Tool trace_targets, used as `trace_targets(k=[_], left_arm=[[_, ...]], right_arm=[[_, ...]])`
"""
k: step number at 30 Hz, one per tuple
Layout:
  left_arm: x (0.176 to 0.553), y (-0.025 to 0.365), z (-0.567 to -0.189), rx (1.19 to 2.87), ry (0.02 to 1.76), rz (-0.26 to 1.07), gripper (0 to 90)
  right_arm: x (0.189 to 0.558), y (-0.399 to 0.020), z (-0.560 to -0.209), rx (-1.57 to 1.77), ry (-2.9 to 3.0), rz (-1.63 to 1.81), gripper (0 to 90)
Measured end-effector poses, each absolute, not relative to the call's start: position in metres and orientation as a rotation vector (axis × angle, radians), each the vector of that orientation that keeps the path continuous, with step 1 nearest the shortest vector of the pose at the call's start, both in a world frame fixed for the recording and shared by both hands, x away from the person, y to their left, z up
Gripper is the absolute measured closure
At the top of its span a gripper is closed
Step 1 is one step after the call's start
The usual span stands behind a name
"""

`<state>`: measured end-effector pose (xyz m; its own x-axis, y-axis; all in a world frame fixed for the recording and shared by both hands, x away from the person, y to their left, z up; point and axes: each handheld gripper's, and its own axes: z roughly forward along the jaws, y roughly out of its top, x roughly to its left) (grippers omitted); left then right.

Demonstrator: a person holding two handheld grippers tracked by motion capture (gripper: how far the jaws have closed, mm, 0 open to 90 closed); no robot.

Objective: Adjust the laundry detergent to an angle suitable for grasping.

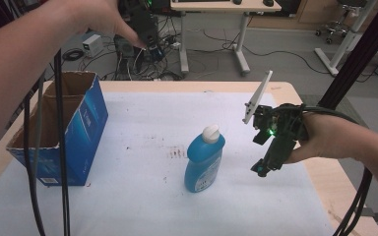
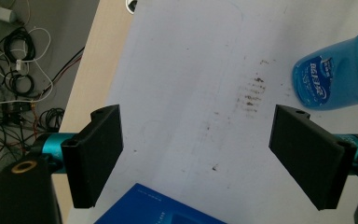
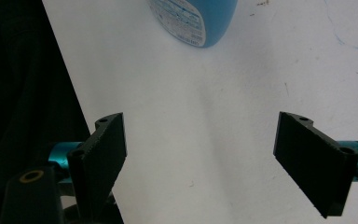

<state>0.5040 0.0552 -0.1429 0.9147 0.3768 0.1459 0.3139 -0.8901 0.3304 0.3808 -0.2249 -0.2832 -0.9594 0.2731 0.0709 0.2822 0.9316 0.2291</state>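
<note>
Two open grippers and nothing pinched in either one, so you're starting clean. Nearest to you, at the right of the high view, your right gripper (image 1: 262,156) hangs just beside the blue plastic bottle with the white cap (image 1: 205,160), jaws spread wide and empty; in the right gripper view that same tool (image 3: 200,163) looks down at bare white table cover (image 3: 223,107) with the bottle's base (image 3: 193,21) up at the top edge.

The bottle stands upright in the middle of the high view, slightly below centre. My guess is it's got some liquid in it, so expect real weight low down and a bit of slosh. Smooth, glossy plastic with a paper label means it could slip, and the walls will probably give if you squeeze hard. I'd take it across the flat body, below the shoulder and above the label's lower edge, not by the cap, which looks rounded and narrow.

Farther off, your left gripper (image 2: 196,163) also has its jaws apart and holds nothing, looking down at the cover, with the bottle (image 2: 335,74) at the upper right of its view. Beyond, at the left of the high view, sits the open blue cardboard box (image 1: 86,123), well apart from the bottle.
</note>
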Motion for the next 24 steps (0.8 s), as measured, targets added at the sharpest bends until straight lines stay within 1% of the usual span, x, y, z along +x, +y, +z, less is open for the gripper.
trace_targets(k=[16,21,24], left_arm=[[0.5,0.058,-0.141,2.782,0.495,0.315,17.5],[0.494,0.063,-0.141,2.771,0.479,0.333,17.5],[0.488,0.068,-0.142,2.746,0.469,0.321,17.5]], right_arm=[[0.383,-0.229,-0.281,-0.466,-3.054,-0.395,16.7],[0.385,-0.231,-0.281,-0.484,-3.052,-0.409,16.7],[0.386,-0.232,-0.28,-0.492,-3.05,-0.421,16.7]])
